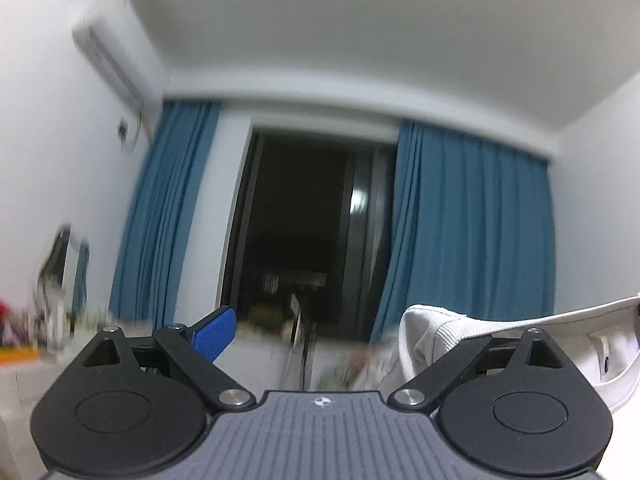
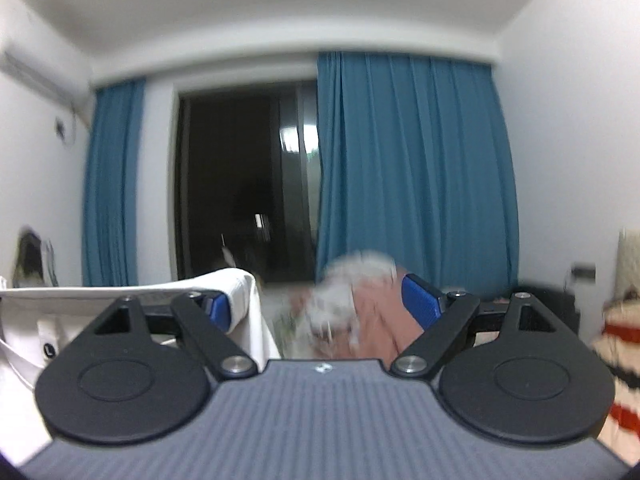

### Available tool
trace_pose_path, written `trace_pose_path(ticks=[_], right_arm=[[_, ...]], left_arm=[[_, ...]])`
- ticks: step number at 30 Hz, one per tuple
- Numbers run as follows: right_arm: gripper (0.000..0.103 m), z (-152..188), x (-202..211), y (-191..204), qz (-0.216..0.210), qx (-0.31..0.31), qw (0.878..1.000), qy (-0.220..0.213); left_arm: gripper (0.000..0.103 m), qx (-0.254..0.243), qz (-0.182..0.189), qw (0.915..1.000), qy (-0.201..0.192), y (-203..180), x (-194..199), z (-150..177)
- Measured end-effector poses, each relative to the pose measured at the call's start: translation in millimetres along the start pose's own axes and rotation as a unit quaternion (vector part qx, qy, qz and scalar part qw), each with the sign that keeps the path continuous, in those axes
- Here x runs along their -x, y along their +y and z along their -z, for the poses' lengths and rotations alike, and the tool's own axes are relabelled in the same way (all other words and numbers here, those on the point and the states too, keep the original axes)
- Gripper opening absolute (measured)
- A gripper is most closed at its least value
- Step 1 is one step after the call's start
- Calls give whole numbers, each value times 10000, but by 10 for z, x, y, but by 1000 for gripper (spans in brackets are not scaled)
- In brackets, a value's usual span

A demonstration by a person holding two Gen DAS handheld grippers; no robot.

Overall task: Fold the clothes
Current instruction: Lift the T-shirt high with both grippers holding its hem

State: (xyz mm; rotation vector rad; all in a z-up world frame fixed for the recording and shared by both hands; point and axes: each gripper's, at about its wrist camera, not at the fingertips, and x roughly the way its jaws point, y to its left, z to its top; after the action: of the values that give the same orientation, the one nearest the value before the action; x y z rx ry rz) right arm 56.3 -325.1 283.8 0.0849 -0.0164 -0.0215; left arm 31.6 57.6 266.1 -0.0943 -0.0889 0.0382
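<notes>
Because both pairs of tongs point level into the room with their jaws spread wide, nothing is pinched in either. The left tongs [image 1: 320, 328] show one blue pad [image 1: 212, 334] bare on the outer side, while the finger on the inner side is hidden under cloth. The right tongs [image 2: 320, 304] mirror this: their inner pad [image 2: 220, 312] peeps from under a fold and the outer pad [image 2: 420, 306] stands clear. The white garment [image 1: 440, 332] hangs between the two tools, hooked over the finger each turns toward the other, and its top edge runs fairly taut from one to the other. This looks like a way to spread the piece in the air and let its weight pull it flat before it is laid down for folding, though it rests on the fingers alone and could slip off. In the right wrist view the garment [image 2: 236, 284] is plain white with stitched seams. The left view shows a ribbed band, probably a collar or cuff, and a small dark spot that may be a button. Below and beyond lies a blurred pink cloth [image 2: 376, 312]. Farther back blue curtains [image 2: 408, 160] frame a dark window [image 2: 240, 180].
</notes>
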Motion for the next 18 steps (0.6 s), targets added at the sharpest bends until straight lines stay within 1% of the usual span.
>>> trace_pose_path(ticks=[2,4,6,8,10,12,13,14,15,17,18], right_arm=[[85,319,-456,12,81,-69,9991,410],[85,630,-986,43,194,-11,9976,660],[85,950,-1595,87,326,55,9956,872],[85,1254,-2289,119,452,-25,9934,1051],[85,1556,-2988,150,630,-75,9915,1136],[85,1957,-3623,228,842,189,9884,1248],[85,2174,-3936,269,941,349,9859,1336],[85,2413,-4241,292,996,471,9830,1466],[85,2665,-4497,281,967,511,9798,1676],[85,3139,-4878,219,908,508,9707,2166],[85,3355,-5033,172,877,440,9653,2421]], left_arm=[[96,59,-110,9991,405,23,-421,391],[96,109,-218,9971,714,25,-967,814],[96,110,-400,9946,955,-8,-1603,1199],[96,99,-611,9928,1022,-63,-2270,1549],[96,31,-777,9913,1059,-145,-2986,1860],[96,-119,-906,9880,1249,-213,-3702,2291],[95,-110,-933,9851,1438,-245,-4055,2513],[95,-43,-941,9804,1728,-270,-4341,2809],[95,28,-937,9752,2006,-266,-4558,3079],[94,122,-917,9625,2552,-248,-4960,3629],[94,109,-880,9563,2786,-199,-5145,3816]])
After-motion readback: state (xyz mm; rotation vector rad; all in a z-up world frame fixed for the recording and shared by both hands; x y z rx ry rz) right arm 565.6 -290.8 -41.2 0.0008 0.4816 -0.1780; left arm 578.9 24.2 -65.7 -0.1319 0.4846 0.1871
